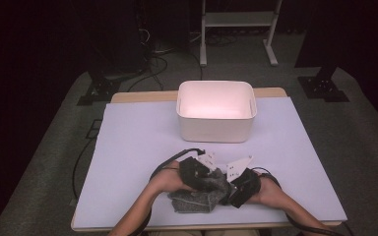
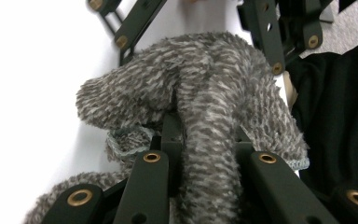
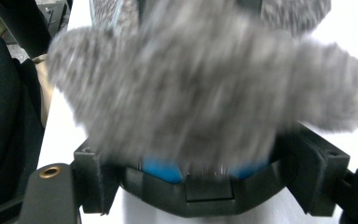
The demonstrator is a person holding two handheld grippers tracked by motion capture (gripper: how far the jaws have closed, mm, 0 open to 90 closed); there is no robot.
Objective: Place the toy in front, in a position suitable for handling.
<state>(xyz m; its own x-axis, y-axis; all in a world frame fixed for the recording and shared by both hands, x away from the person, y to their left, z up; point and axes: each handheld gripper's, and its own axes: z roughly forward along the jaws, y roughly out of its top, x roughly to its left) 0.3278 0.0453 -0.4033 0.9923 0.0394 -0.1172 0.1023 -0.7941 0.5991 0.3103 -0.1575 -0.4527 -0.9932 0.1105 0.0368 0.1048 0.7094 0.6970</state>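
In the high view, both hands meet at the lower middle of the frame, close to the near edge of the bench [image 1: 138, 147], which carries a pale lilac sheet. The left claw [image 1: 200, 178] and the right claw [image 1: 230, 189] face each other there, and a fuzzy grey sock [image 1: 204, 194] is bunched between them, part of it lying on the sheet just below the claws. A grey plate tops each claw, and black cables loop off behind them.

In the left claw's own view, its two black jaws rise from the bottom of the frame and pinch a thick fold of the sock [image 2: 205, 135] tightly at the lower middle; the rest of the knit arches up toward the upper middle, with a hemmed edge showing at the lower right. The left claw [image 2: 206, 154] is clamped on the fabric.

In the right claw's own view, the sock [image 3: 200, 84] is blurred and spreads across the upper and middle frame. The right claw [image 3: 207, 144] stands wide, its jaws at the two flanks of the bundle; whether the pads press on it is hard to tell.

A white bin [image 1: 215, 129] stands above the hands at the centre of the high view, well apart from the sock.
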